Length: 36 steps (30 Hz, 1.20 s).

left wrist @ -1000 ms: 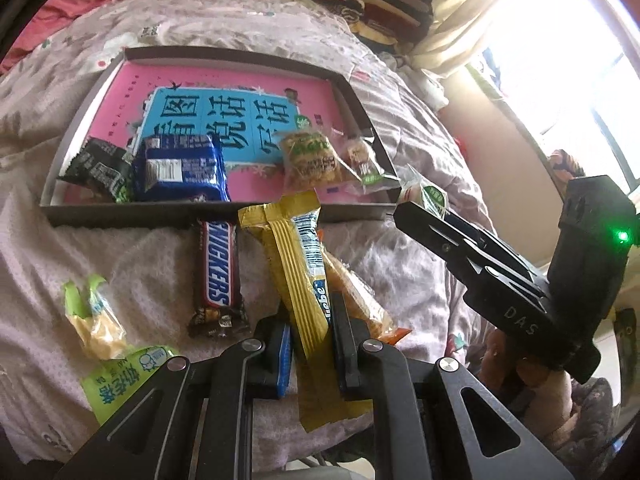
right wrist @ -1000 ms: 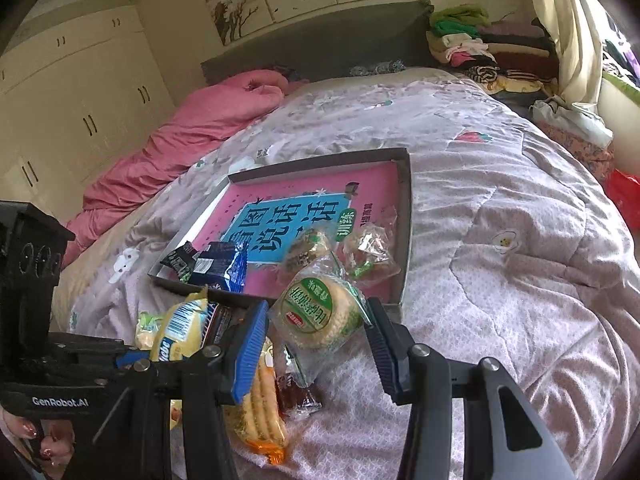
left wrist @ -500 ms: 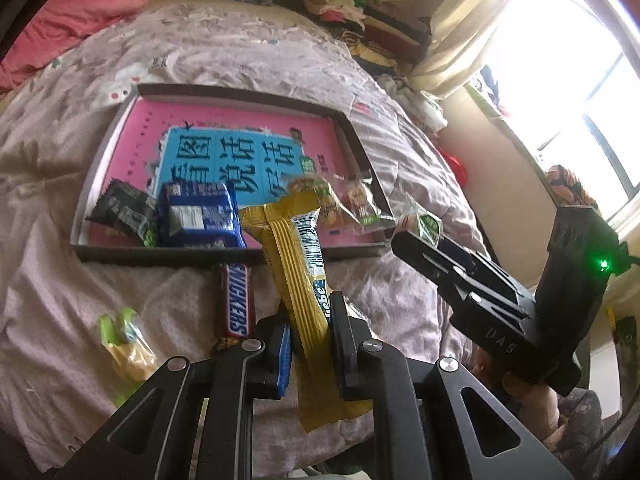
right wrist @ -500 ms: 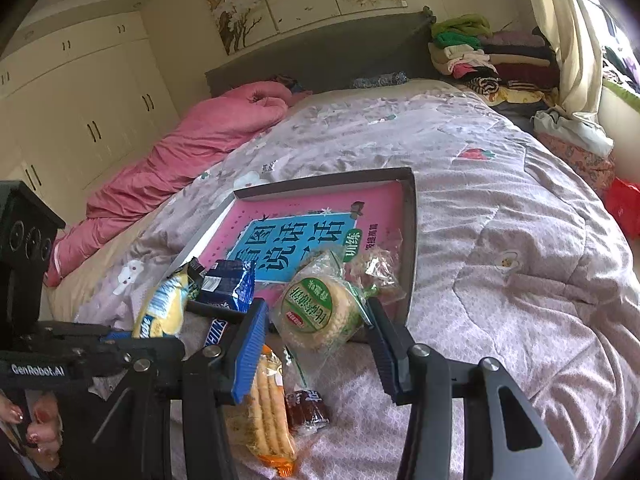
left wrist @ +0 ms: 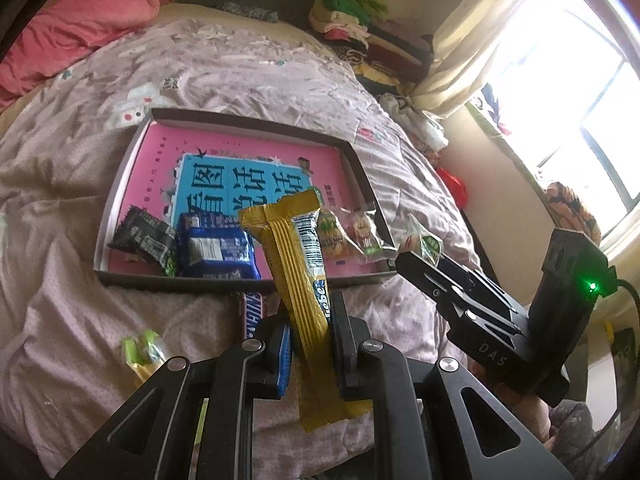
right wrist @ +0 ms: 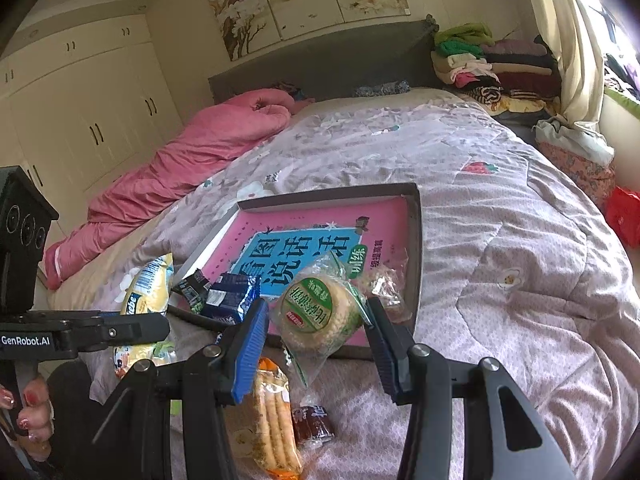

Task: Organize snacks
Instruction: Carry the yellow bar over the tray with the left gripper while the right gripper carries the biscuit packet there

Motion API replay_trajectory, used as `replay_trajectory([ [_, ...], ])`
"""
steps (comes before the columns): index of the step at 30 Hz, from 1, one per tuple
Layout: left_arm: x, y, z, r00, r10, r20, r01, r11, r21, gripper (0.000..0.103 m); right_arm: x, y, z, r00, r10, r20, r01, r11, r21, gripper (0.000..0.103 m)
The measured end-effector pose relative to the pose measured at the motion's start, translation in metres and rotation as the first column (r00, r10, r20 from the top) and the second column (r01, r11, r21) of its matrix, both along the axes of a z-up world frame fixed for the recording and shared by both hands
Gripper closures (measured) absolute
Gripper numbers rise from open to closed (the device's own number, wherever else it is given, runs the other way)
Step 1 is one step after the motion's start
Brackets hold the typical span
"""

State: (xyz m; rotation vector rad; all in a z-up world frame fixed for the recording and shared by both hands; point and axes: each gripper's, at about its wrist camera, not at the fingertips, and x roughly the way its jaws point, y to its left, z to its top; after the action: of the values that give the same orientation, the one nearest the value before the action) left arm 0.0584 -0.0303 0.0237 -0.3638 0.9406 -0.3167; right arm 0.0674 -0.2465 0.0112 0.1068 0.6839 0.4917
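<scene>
My left gripper (left wrist: 312, 334) is shut on a long yellow wafer bar (left wrist: 296, 264) and holds it upright above the near rim of the grey tray (left wrist: 224, 283). The tray has a pink and blue lining. It holds a black packet (left wrist: 144, 240), a blue packet (left wrist: 216, 250) and clear-wrapped snacks (left wrist: 340, 236). My right gripper (right wrist: 318, 320) is shut on a round cake in a clear wrapper with a green label (right wrist: 316, 316), just above the tray's near right corner (right wrist: 416, 248). In the right wrist view the left gripper (right wrist: 132, 328) and the yellow bar (right wrist: 146, 288) show at the left.
A Snickers bar (left wrist: 252, 312) and a green and yellow packet (left wrist: 142, 352) lie on the lilac bedspread before the tray. A breadstick packet (right wrist: 272, 412) and a small dark red sweet (right wrist: 312, 426) lie below my right gripper. A pink quilt (right wrist: 180, 168) and folded clothes (right wrist: 492, 68) are beyond.
My left gripper has risen with the yellow bar, so the tray and bed look smaller and lower. The right gripper has kept its place with the round cake.
</scene>
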Motion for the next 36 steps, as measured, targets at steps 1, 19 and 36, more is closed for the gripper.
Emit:
replay_trajectory([
  [1,0.000,0.001,0.001,1.000,0.004,0.002,-0.004,1.000,-0.002,0.086,0.000,0.001,0.001,1.000,0.002,0.004,-0.002,1.000,0.000,0.054],
  [19,0.014,0.029,0.008,0.997,0.068,0.037,-0.067,0.998,-0.015,0.086,0.007,0.004,0.007,1.000,-0.007,0.030,0.007,1.000,0.003,0.054],
  [36,0.031,0.044,0.008,0.992,0.106,0.067,-0.108,0.994,0.023,0.086,0.017,0.006,0.016,0.998,-0.033,0.049,0.032,0.999,0.018,0.054],
])
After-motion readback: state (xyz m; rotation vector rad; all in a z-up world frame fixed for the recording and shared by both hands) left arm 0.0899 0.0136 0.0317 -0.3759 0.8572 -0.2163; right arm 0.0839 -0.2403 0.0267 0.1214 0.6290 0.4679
